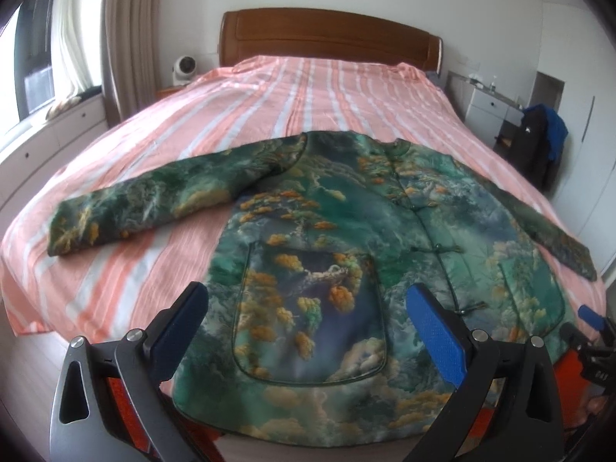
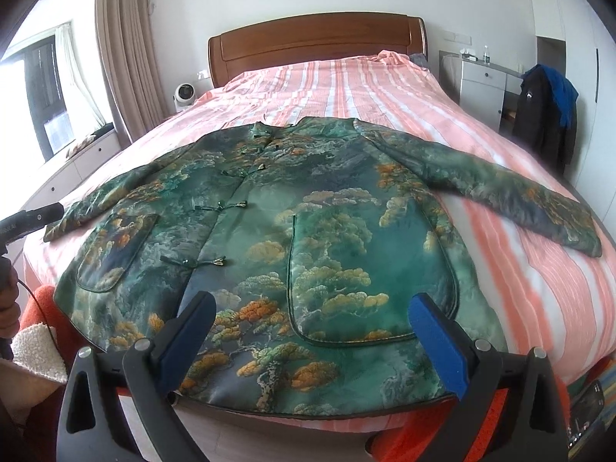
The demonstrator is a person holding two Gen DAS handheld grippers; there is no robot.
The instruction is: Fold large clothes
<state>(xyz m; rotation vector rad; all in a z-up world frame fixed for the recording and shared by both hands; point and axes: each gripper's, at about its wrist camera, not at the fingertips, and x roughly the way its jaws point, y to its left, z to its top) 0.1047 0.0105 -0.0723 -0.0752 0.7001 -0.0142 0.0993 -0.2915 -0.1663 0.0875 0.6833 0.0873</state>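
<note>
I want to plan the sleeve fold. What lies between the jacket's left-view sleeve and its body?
Bare striped bedsheet shows between the sleeve and jacket body, in the left wrist view.

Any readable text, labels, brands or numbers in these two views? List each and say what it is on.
None can be read with confidence.
Other claw, at the left edge of the right wrist view: pale letters on its black body, cut off and blurred.
Other claw, at the right edge of the left wrist view: a few pale characters, too blurred.
Black jacket: small white mark, too small.
Green jacket: no text.
</note>
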